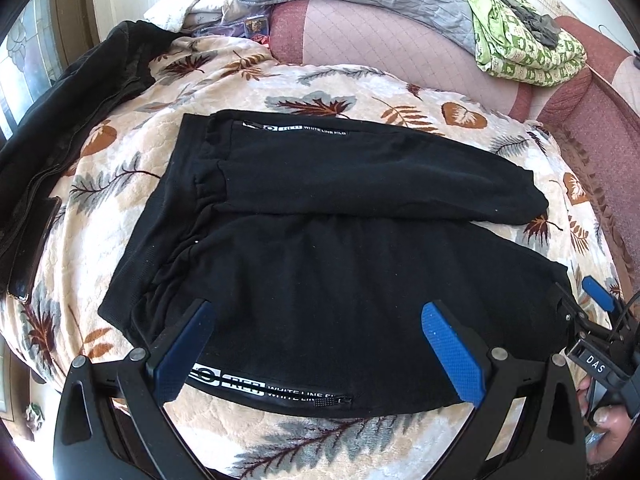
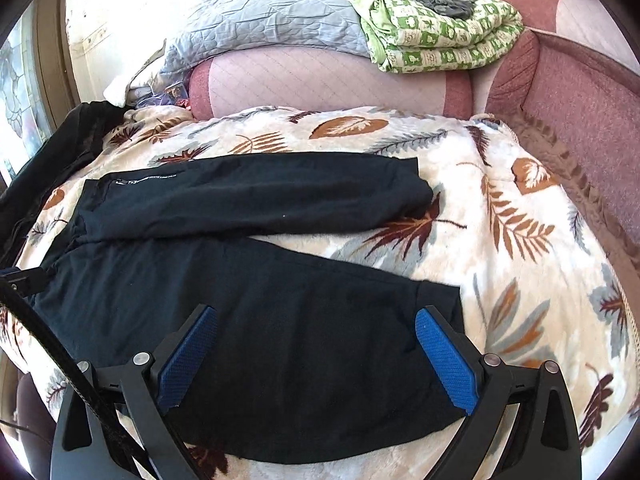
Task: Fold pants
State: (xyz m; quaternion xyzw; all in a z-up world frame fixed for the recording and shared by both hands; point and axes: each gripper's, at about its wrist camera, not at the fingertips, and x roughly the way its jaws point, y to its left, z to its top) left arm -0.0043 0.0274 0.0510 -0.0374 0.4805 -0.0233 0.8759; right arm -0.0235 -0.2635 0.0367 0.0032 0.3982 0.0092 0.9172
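Observation:
Black pants lie spread flat on a leaf-patterned blanket, waistband to the left, two legs pointing right. White lettering runs along each pocket zip. My left gripper is open, its blue pads hovering over the near leg by the waistband end. My right gripper is open over the near leg's cuff end of the pants. Part of the right gripper shows at the left view's right edge. Neither holds cloth.
A black jacket lies at the blanket's left edge. Behind are a pink sofa back, a grey quilt and a folded green blanket. A red cushion side bounds the right.

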